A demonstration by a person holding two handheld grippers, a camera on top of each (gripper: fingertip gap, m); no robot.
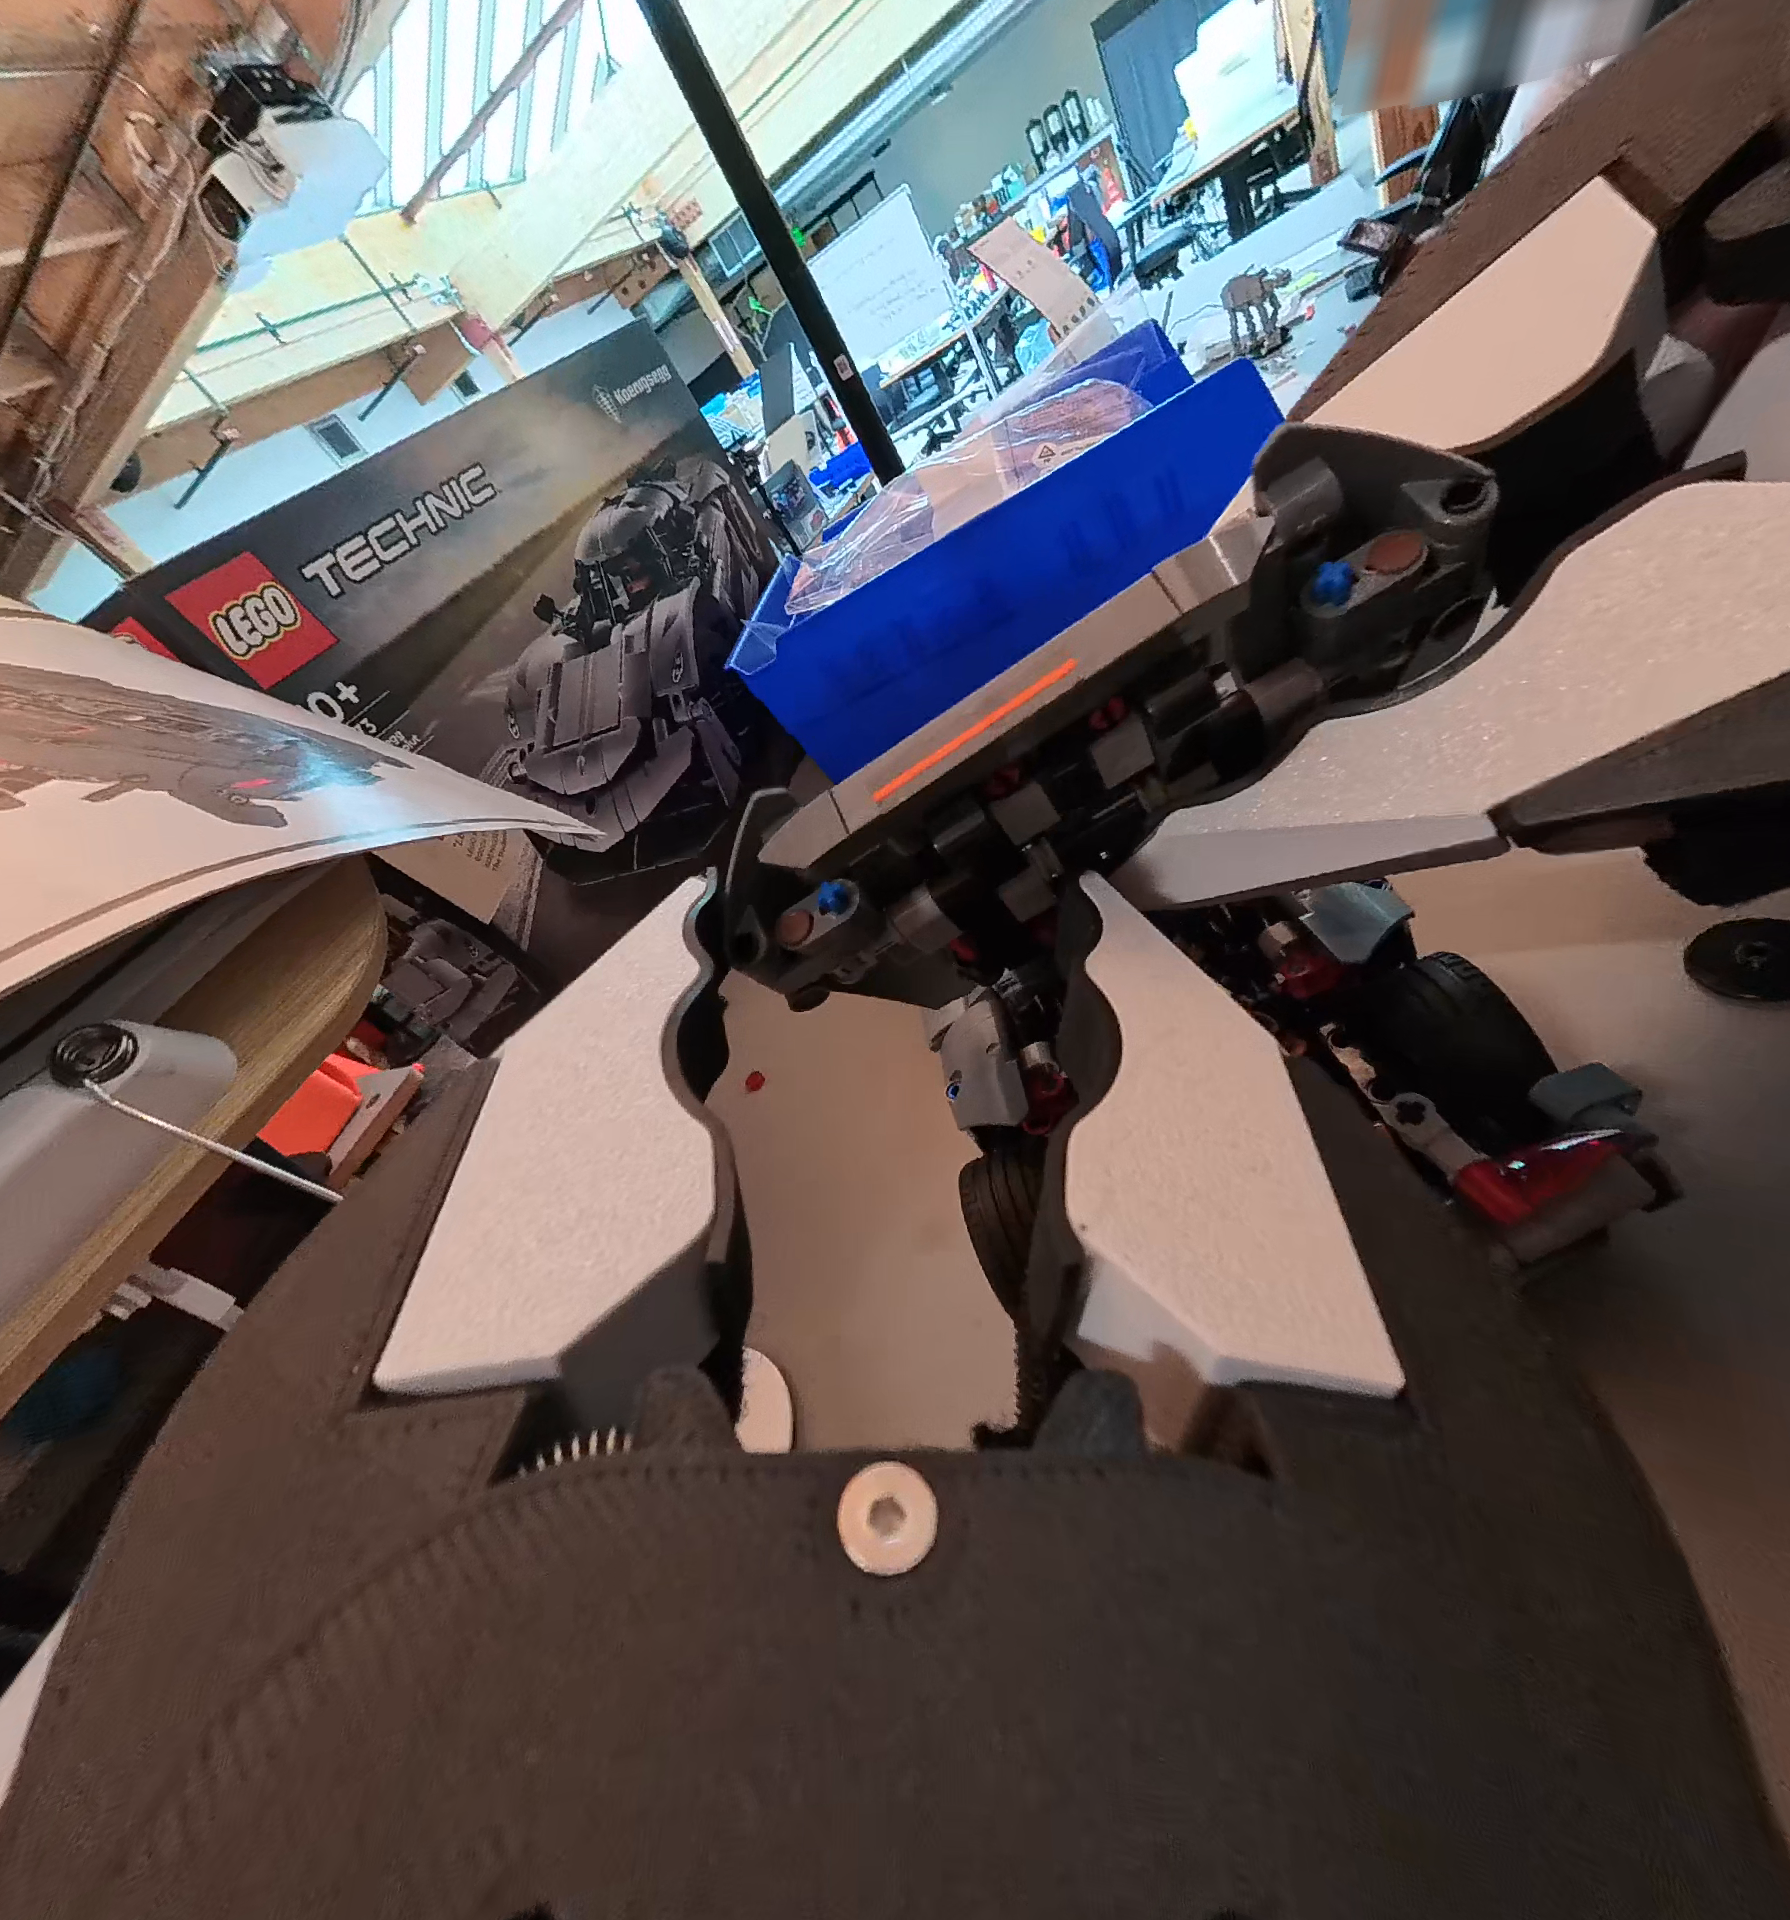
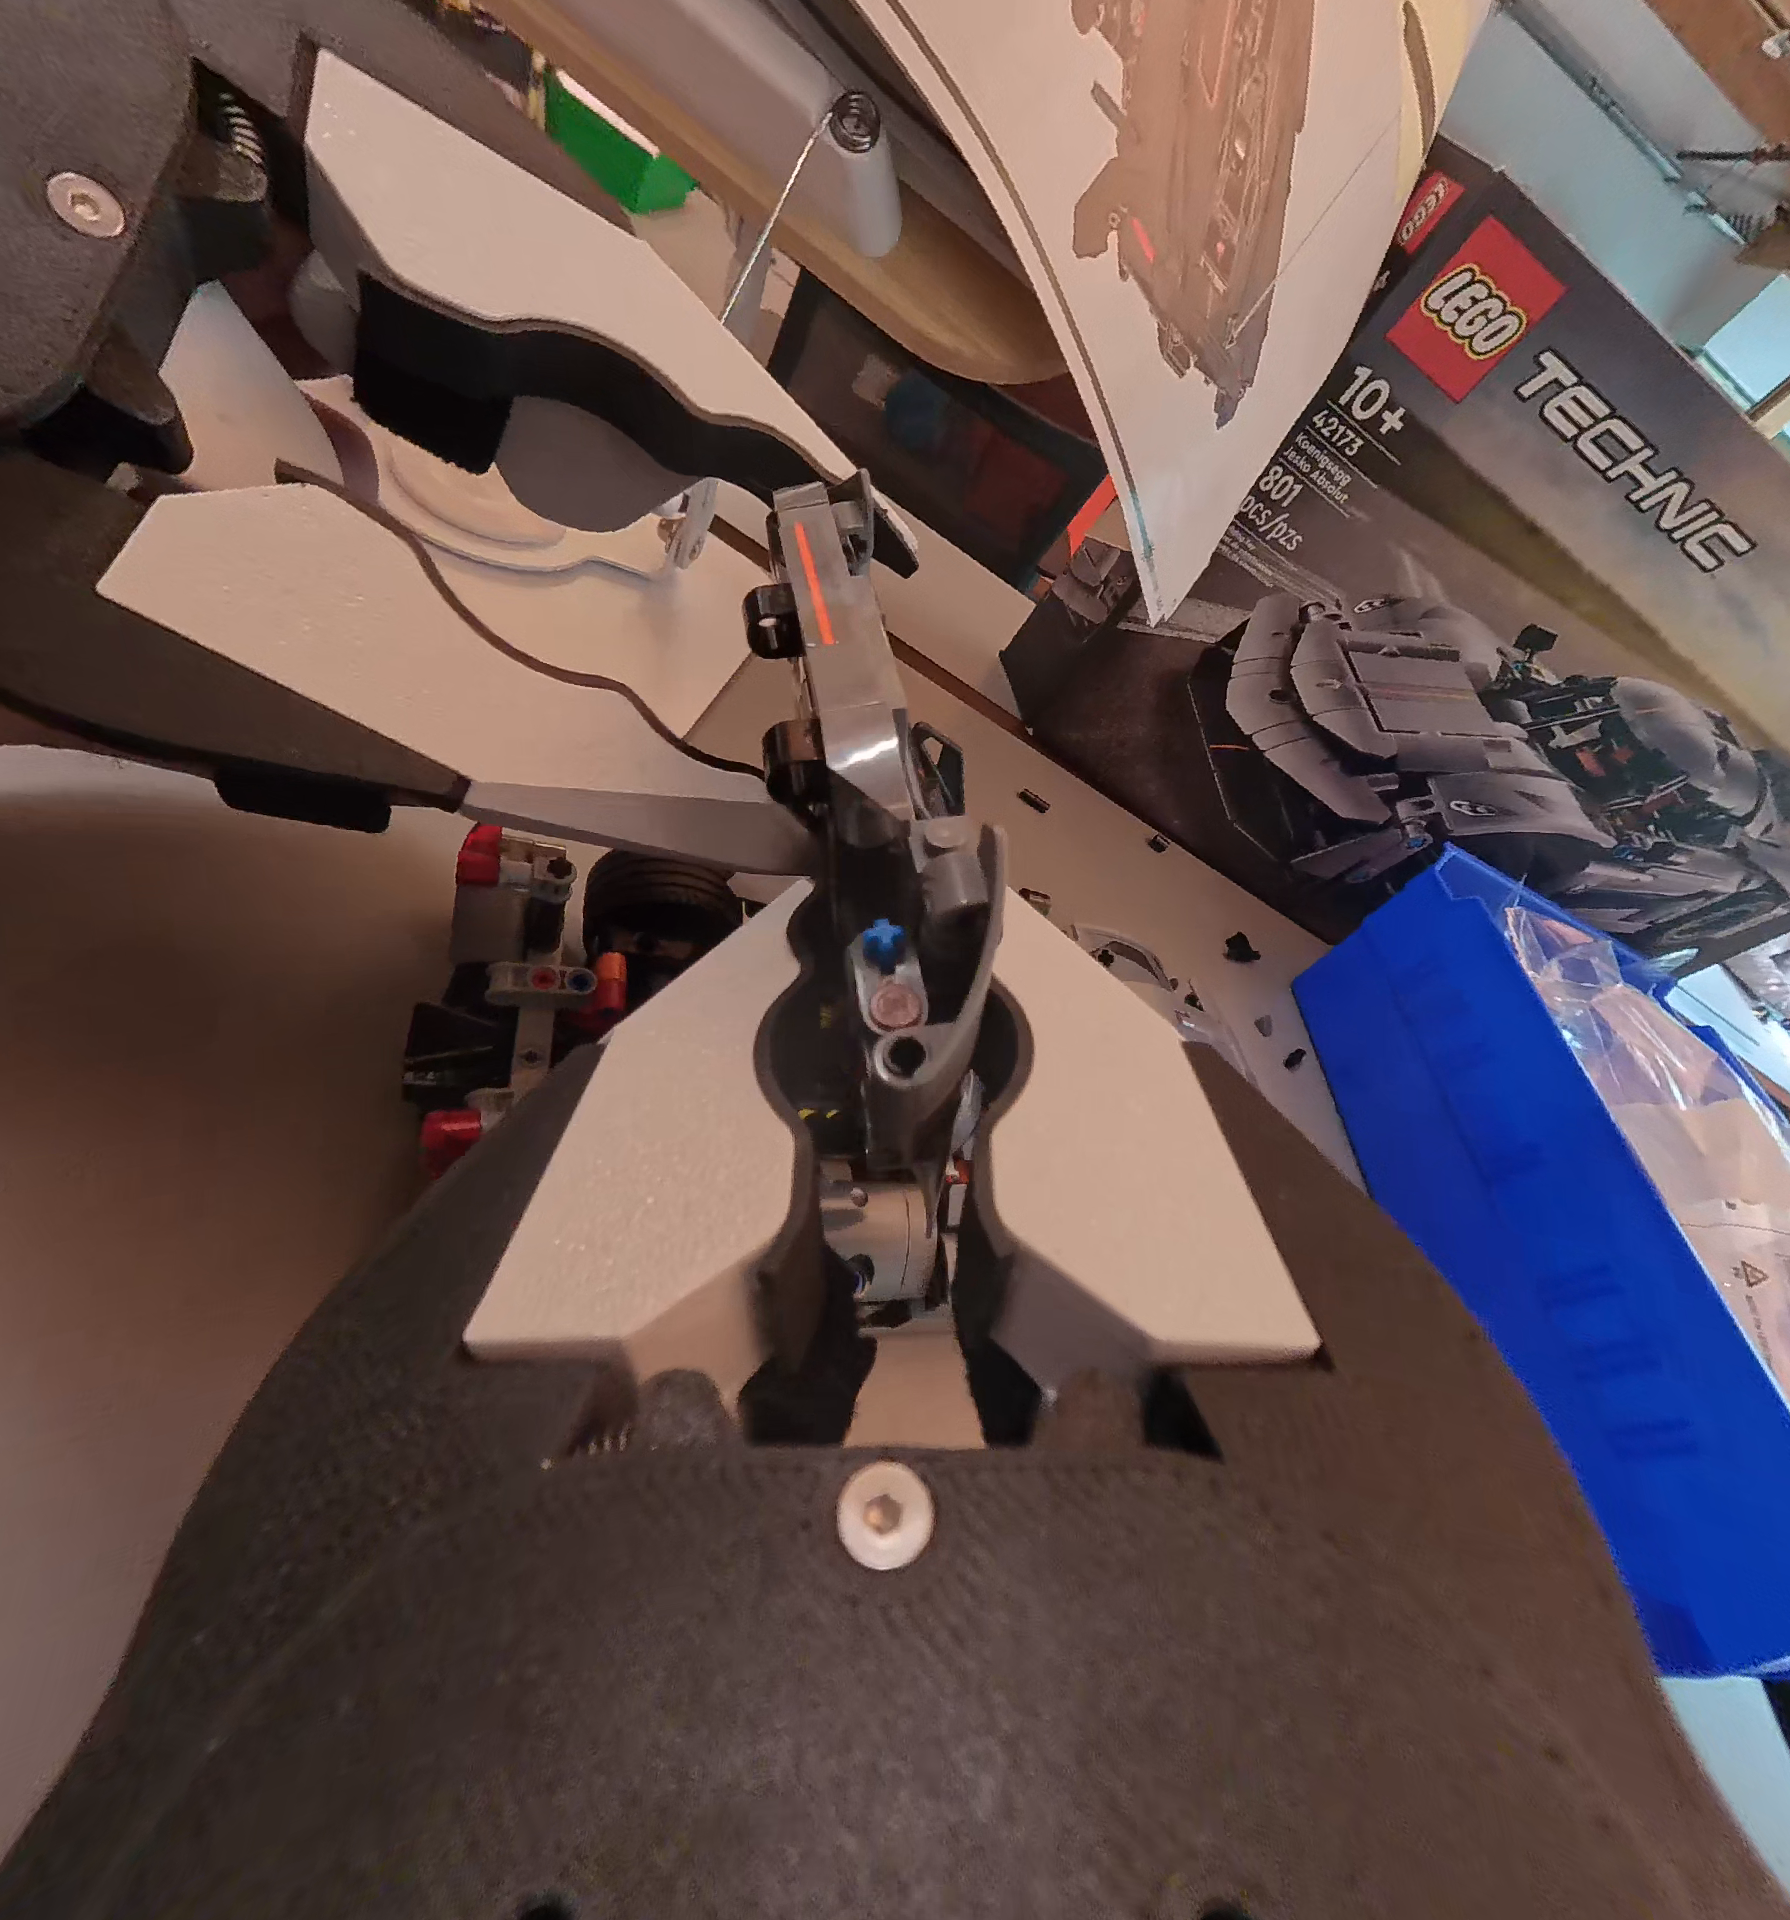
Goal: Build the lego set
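Observation:
A grey lego assembly (image 1: pixel 974 717) with an orange stripe and blue pins is held in the air between both grippers. My left gripper (image 1: pixel 896 914) is shut on its left end. My right gripper (image 2: pixel 901 935) is shut on the other end (image 2: pixel 906 997), and it also shows at the upper right of the left wrist view (image 1: pixel 1213 644). The left gripper (image 2: pixel 823 665) shows at the upper left of the right wrist view. The partly built car chassis (image 1: pixel 1442 1039), with black wheels and red tail lights, lies on the table below and also shows in the right wrist view (image 2: pixel 538 966).
A blue bin (image 1: pixel 974 582) (image 2: pixel 1545 1247) with clear plastic bags stands behind. The set's box (image 1: pixel 403 623) (image 2: pixel 1493 623) leans at the back. An instruction booklet (image 1: pixel 143 790) (image 2: pixel 1182 208) hangs over at the left. Small loose parts (image 2: pixel 1234 945) lie on the white table (image 2: pixel 143 1039).

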